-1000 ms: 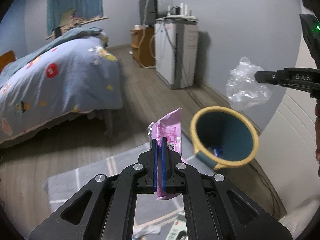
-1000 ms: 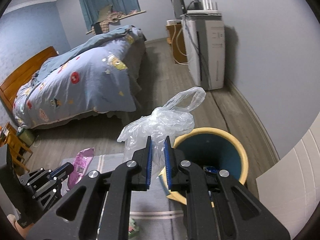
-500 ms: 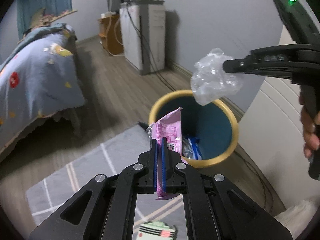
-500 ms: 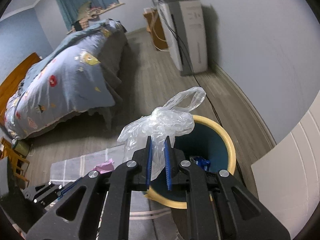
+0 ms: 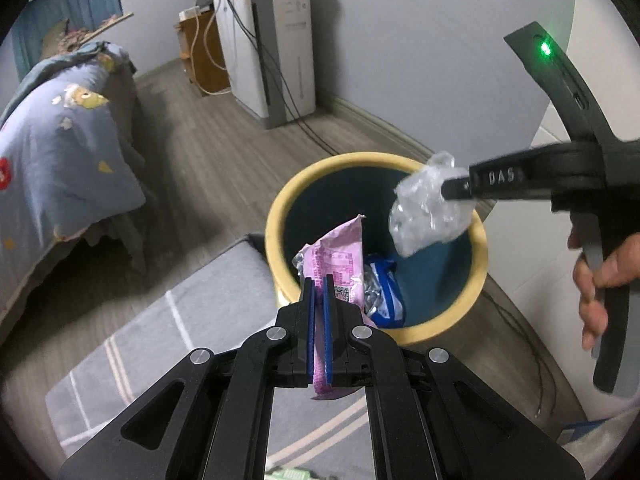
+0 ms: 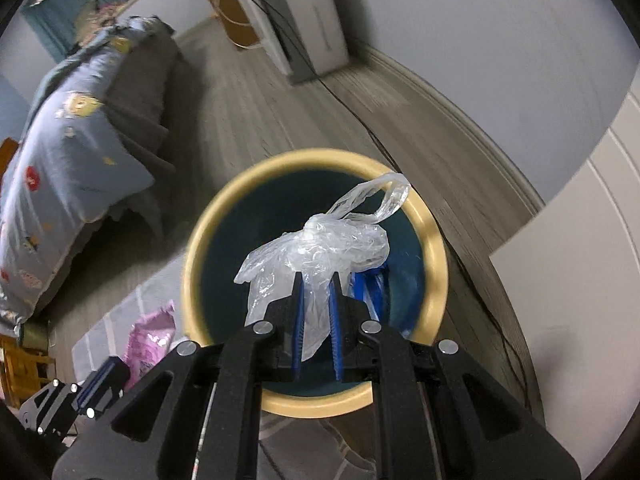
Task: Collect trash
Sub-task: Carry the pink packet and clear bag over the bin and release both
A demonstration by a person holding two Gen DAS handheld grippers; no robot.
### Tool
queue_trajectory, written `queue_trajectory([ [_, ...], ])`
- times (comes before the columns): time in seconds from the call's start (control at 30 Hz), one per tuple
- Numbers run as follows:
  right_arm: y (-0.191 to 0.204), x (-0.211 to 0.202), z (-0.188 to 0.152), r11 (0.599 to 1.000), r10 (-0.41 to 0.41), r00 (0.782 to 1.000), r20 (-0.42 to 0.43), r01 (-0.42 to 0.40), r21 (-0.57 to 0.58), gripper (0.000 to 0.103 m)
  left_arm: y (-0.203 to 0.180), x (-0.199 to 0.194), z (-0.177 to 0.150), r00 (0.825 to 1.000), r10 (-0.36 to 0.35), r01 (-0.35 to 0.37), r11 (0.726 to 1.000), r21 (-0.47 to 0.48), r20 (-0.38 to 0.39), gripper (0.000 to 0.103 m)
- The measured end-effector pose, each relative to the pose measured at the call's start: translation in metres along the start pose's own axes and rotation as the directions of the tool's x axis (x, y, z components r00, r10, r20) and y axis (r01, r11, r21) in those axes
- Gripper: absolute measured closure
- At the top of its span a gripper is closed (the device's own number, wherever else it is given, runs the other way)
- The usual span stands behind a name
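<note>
**Two pieces of trash held over the bin**

A bed [image 5: 60,152] with a blue patterned quilt fills the left of the room, and a white appliance [image 5: 276,48] stands against the far wall on the wooden floor [image 5: 208,140]. A grey rug [image 5: 192,320] with pale lines lies beside the bin.

The bin [image 5: 276,208], yellow-rimmed and dark teal inside, stands on the floor near the wall, its edge touching the rug. A blue wrapper [image 5: 384,284] lies inside it.

The right gripper [image 6: 316,312] hangs directly over the bin's mouth, its fingers clamped on a crumpled clear plastic bag [image 6: 320,248], whose loop handle sticks up past the fingertips. A hand [image 5: 604,280] grips the tool's handle at the right of the left wrist view.

The left gripper [image 5: 318,300] is at the bin's near rim, its fingers pressed together on a pink wrapper [image 5: 336,256], which stands up over the rim and partly over the opening.
</note>
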State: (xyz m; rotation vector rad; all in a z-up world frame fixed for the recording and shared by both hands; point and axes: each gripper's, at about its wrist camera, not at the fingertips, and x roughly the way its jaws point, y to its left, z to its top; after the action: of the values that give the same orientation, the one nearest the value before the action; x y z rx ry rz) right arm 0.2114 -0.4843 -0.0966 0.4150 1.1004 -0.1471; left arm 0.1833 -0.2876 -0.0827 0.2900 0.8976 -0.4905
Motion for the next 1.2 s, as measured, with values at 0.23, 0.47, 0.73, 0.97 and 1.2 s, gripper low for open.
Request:
queue_trajectory([
  [0.23, -0.010, 0.007, -0.001, 0.999, -0.007, 1.000, -0.011, 0.007, 0.041, 0.092, -0.012, 0.024, 0.016, 1.000, -0.014, 0.014, 1.000, 0.006, 0.002, 0.099],
  [0.47, -0.009, 0.010, 0.000, 0.999, 0.016, 1.000, -0.024, -0.015, 0.041, 0.092, -0.004, 0.050, 0.020, 0.999, -0.002, 0.001, 0.999, -0.041, -0.033, 0.099],
  [0.73, -0.006, 0.021, 0.000, 0.999, 0.030, 0.998, -0.048, -0.028, 0.037, 0.091, -0.002, 0.057, 0.020, 0.999, -0.010, 0.009, 0.999, -0.046, -0.040, 0.099],
  [0.97, -0.006, 0.022, 0.003, 0.999, 0.027, 0.998, -0.053, -0.025, 0.033, 0.089, -0.003, 0.059, 0.017, 0.999, -0.010, 0.008, 0.999, -0.038, -0.045, 0.095],
  [1.2, -0.006, 0.018, 0.003, 0.999, 0.012, 0.999, -0.037, -0.011, 0.035, 0.061, -0.003, 0.056, 0.014, 0.999, -0.008, 0.007, 0.999, -0.037, -0.035, 0.087],
])
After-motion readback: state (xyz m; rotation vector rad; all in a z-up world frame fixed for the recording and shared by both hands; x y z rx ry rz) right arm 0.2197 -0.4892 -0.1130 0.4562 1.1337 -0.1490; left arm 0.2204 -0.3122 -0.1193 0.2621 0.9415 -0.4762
